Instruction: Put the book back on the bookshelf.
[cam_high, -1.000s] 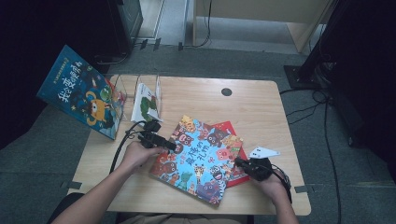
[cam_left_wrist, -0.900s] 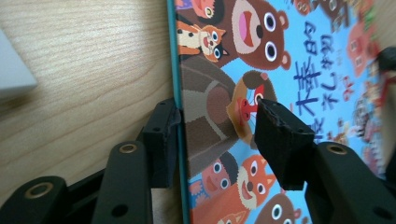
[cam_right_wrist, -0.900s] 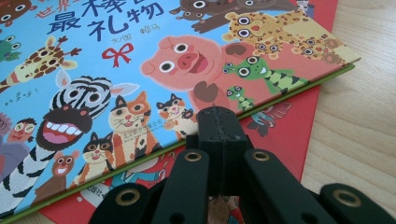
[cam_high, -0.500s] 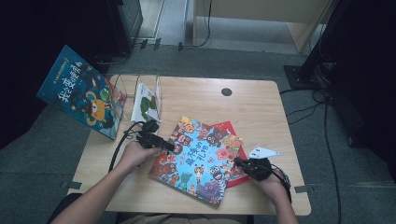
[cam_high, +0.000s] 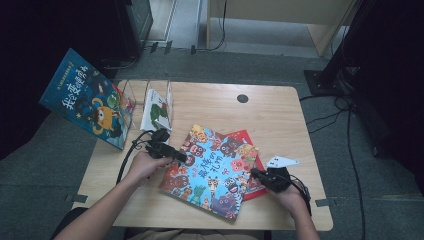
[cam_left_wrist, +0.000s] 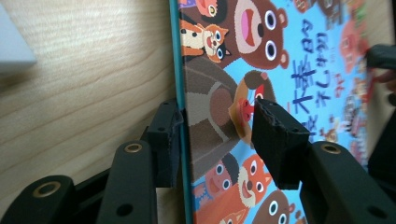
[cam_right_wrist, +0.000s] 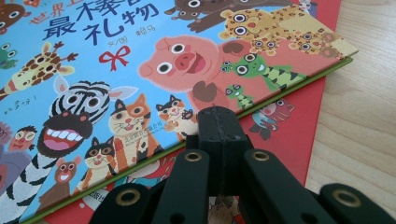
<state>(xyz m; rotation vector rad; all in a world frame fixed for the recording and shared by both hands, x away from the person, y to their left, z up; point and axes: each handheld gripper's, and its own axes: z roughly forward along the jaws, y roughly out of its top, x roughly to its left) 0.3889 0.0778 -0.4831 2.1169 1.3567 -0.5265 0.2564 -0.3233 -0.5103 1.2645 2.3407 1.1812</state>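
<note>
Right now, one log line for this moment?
left gripper: closing astride blue animal book edge | right gripper: shut at its opposite edge | red book: underneath

The left gripper (cam_left_wrist: 217, 135) has been closing on the blue book's (cam_left_wrist: 280, 70) edge.

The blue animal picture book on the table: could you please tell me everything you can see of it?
The blue picture book is a thin hardcover with a glossy cover crowded with cartoon animals and Chinese lettering. It lies closed, face up and askew on the wooden table, overlapping a red book. The left gripper straddles its edge, one jaw at the edge, the other above the cover. The right gripper, shut, rests at its opposite edge.
</note>
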